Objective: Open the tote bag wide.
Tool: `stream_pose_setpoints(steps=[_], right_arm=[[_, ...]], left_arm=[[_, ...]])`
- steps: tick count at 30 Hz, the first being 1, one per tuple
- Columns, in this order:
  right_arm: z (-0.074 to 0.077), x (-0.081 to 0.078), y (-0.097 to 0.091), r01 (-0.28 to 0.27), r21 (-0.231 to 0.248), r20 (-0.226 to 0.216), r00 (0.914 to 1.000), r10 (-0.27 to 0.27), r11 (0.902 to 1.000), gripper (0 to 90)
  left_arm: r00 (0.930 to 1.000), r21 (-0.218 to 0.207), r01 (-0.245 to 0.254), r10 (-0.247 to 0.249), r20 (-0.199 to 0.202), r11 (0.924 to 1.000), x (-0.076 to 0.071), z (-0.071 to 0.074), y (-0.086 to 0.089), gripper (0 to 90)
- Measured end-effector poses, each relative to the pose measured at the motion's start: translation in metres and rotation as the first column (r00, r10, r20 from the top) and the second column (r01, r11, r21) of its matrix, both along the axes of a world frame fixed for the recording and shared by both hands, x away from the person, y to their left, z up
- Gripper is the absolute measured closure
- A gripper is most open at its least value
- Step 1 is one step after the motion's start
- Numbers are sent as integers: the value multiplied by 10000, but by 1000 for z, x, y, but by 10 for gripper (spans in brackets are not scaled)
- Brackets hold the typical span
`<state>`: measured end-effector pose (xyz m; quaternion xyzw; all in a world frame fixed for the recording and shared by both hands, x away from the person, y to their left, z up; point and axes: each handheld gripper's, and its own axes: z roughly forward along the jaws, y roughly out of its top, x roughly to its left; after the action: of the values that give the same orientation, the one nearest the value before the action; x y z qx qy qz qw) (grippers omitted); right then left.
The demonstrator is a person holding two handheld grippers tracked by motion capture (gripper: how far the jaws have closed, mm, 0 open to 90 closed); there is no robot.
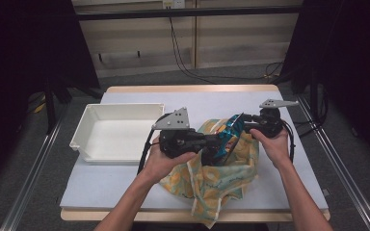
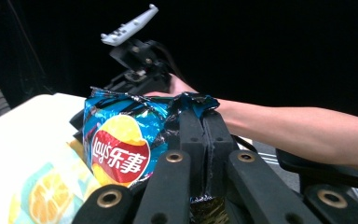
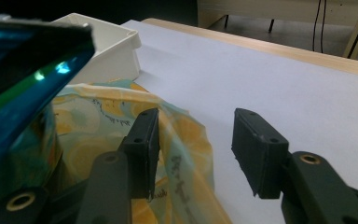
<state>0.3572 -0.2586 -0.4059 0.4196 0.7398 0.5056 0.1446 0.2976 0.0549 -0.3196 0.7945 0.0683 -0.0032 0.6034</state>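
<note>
A blue Lay's chip bag (image 1: pixel 229 132) hangs above a lemon-print cloth bag (image 1: pixel 221 171) in the middle of the table. My left gripper (image 2: pixel 204 121) is shut on the crinkled top edge of the chip bag (image 2: pixel 121 144), and its jaws meet on the foil. To the right of the chip bag, my right gripper (image 1: pixel 244 124) is open. In the right gripper view its jaws (image 3: pixel 196 144) stand apart over the cloth bag's rim (image 3: pixel 88 121) and press on nothing, with the chip bag (image 3: pixel 23 70) close at the left.
A white plastic tray (image 1: pixel 84 126) stands on the left part of the white-covered table (image 1: pixel 207 98); its corner (image 3: pixel 107 51) lies beyond the cloth bag. Dark curtains hang on both sides, and cables run on the floor behind.
</note>
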Motion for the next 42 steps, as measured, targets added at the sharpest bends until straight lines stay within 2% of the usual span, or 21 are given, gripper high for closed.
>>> stream_pose_setpoints(steps=[3, 5, 7, 10, 13, 18, 20, 21, 24, 28, 33, 34, 39, 42], right_arm=[[2, -3, -2, 23, -60, 59, 10000, -23, 10000, 490], [4, -6, -3, 34, -61, 75, 10000, -34, 10000, 453], [6, -10, -2, -97, -39, 79, 9999, 97, 9999, 404], [10, -16, 0, -161, -47, 141, 9998, 162, 9999, 385], [12, -25, -1, -213, -259, 292, 9993, 221, 9994, 367], [10, -41, -6, -274, -61, 300, 9992, 276, 9996, 293], [10, -46, -7, -315, -74, 343, 9989, 317, 9995, 282], [10, -49, -7, -319, -122, 384, 9987, 324, 9994, 276], [10, -56, -6, -420, -146, 374, 9984, 426, 9990, 260], [11, -64, -3, -589, -205, 528, 9968, 600, 9981, 248], [8, -69, -3, -697, -308, 497, 9962, 712, 9971, 233], [7, -70, -4, -686, -312, 482, 9964, 701, 9972, 231], [9, -73, -9, -619, -2, 602, 9963, 618, 9981, 225], [13, -77, -10, -555, 56, 735, 9958, 550, 9984, 221]], left_arm=[[9998, 113, -172, 171, 102, 9998, 3, 3, 0, 890], [9999, -111, -173, 173, 1, 9998, 7, 4, -2, 890], [9998, -56, -190, 190, 15, 9998, 11, 6, -2, 890], [9997, -225, -244, 242, -82, 9994, 16, 8, -5, 890], [9994, -140, -350, 350, -27, 9993, 19, 12, -5, 890], [9990, -311, -443, 442, -31, 9985, 27, 17, -5, 890], [9984, -229, -556, 555, -61, 9982, 29, 18, -5, 890], [9986, -387, -533, 530, -85, 9978, 30, 18, -6, 891], [9986, -418, -528, 527, -46, 9977, 32, 21, -9, 890], [9985, -281, -526, 530, 121, 9982, 35, 28, -14, 890], [9977, -266, -675, 676, 59, 9974, 41, 33, -17, 891], [9976, -405, -686, 686, -15, 9968, 42, 34, -18, 891], [9981, -605, -621, 618, -72, 9962, 45, 40, -18, 891], [9978, -532, -667, 669, 21, 9964, 48, 45, -19, 891]])
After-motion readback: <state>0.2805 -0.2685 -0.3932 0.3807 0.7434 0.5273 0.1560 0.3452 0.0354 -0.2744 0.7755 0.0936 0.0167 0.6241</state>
